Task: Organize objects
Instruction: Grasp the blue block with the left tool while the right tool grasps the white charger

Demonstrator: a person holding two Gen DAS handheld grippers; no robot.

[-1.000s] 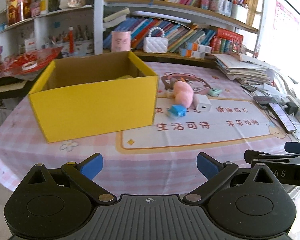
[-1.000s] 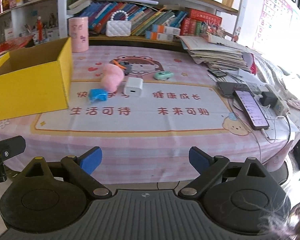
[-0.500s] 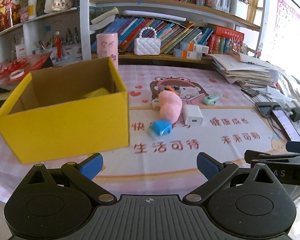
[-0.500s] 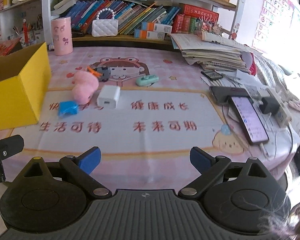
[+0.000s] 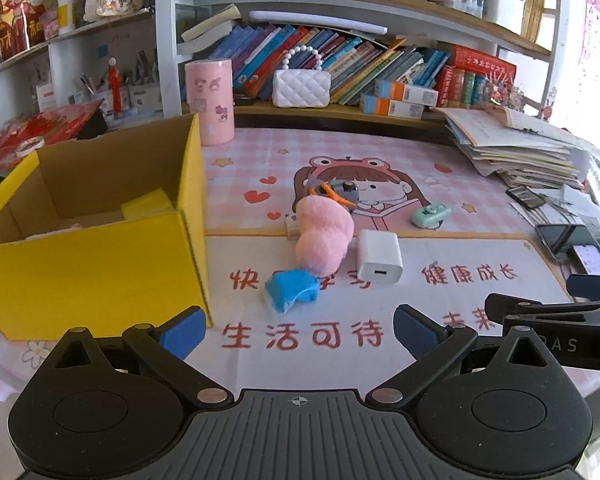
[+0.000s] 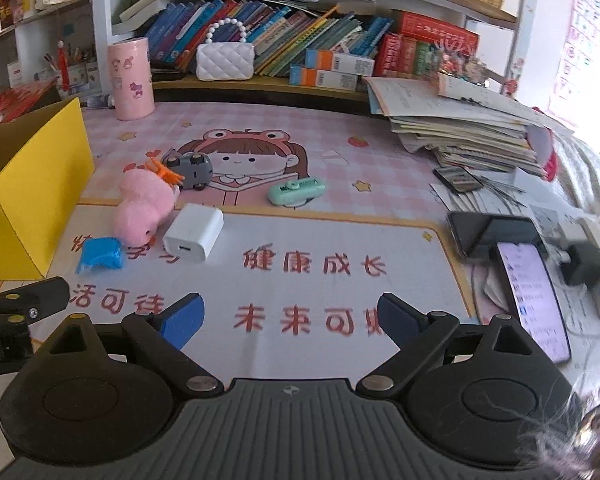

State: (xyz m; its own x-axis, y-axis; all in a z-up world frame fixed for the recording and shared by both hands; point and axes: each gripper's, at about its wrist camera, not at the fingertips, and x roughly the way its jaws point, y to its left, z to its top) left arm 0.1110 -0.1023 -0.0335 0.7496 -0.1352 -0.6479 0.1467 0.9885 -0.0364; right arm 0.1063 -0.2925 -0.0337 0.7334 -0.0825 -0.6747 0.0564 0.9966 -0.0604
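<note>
A yellow cardboard box (image 5: 92,264) stands open at the left, with a yellow item inside. Right of it lie a pink plush (image 5: 324,236), a white charger (image 5: 379,257), a blue crumpled piece (image 5: 290,286), a mint-green gadget (image 5: 431,215) and a grey toy car (image 6: 190,166). My left gripper (image 5: 298,326) is open and empty, just short of the blue piece. My right gripper (image 6: 290,312) hovers over the printed mat right of the charger (image 6: 194,233). Its jaws stand wide and are closing a little, with nothing between them.
A pink cylinder (image 5: 209,102) and a white quilted purse (image 5: 301,87) stand at the back by the bookshelf. A paper stack (image 6: 460,128) fills the back right. Phones (image 6: 528,288) and cables lie at the right edge.
Both grippers have moved forward and to the right over the table. The box has slid to the left of both views and the small objects now look nearer.
</note>
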